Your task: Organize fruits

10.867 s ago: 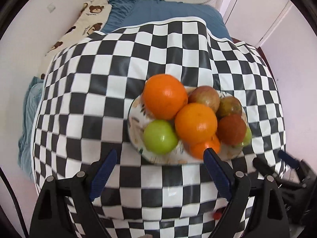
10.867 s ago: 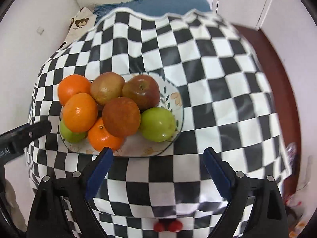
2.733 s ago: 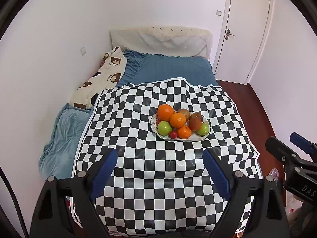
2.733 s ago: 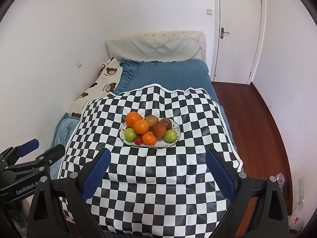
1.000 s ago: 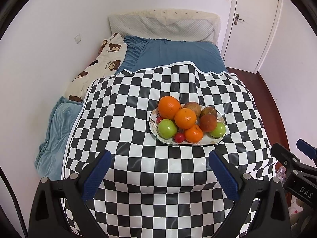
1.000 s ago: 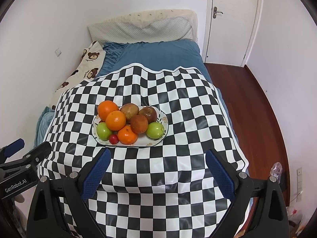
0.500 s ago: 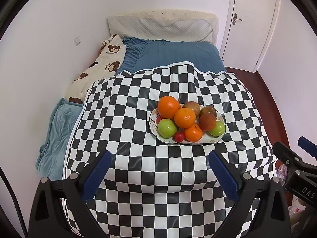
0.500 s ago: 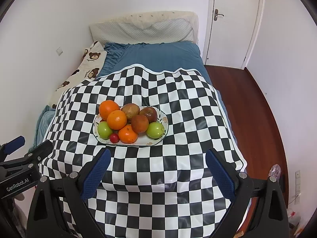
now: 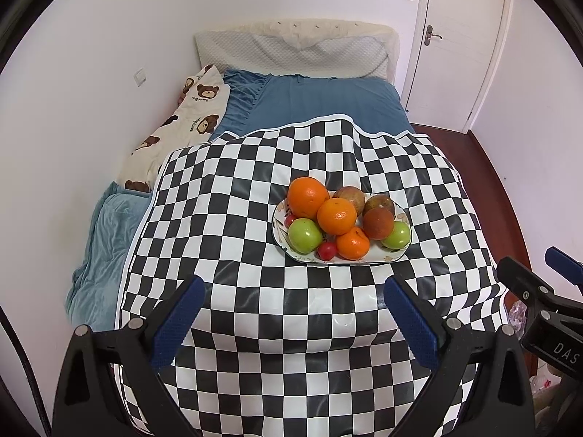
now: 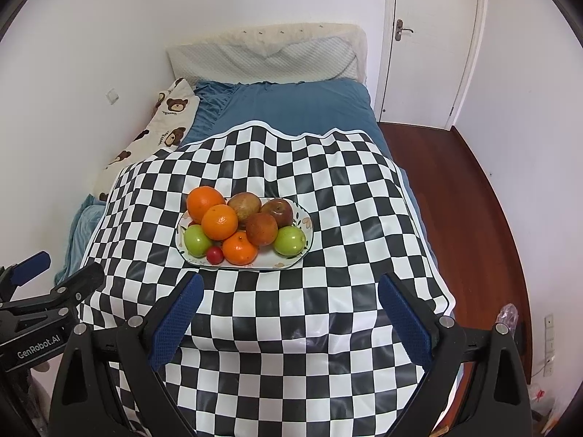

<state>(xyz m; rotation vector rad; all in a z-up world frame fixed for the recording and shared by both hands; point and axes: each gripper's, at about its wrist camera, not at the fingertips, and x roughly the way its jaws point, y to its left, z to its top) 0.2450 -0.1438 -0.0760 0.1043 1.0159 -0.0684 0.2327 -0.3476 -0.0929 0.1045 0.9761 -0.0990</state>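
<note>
A patterned oval plate (image 9: 395, 255) (image 10: 304, 218) sits on the black-and-white checkered cloth (image 9: 237, 196) (image 10: 346, 196). It holds a pile of fruit: oranges (image 9: 308, 197) (image 10: 219, 221), green apples (image 9: 304, 235) (image 10: 289, 240), reddish-brown fruits (image 9: 378, 222) (image 10: 261, 228) and a small red fruit (image 9: 327, 250) (image 10: 214, 254). My left gripper (image 9: 293, 318) is open and empty, hovering short of the plate. My right gripper (image 10: 288, 315) is open and empty, also short of the plate. Each gripper shows at the edge of the other's view.
The cloth lies over a bed with a blue sheet (image 9: 328, 103), a bear-print pillow (image 9: 175, 131) at the left and a white headboard cushion (image 9: 295, 49). A white door (image 10: 433, 43) and red-brown wooden floor (image 10: 470, 196) are to the right.
Over the last second both grippers drifted back slightly from the plate; the fruit has not moved. Earlier they were close over the plate, then pulled far back.
</note>
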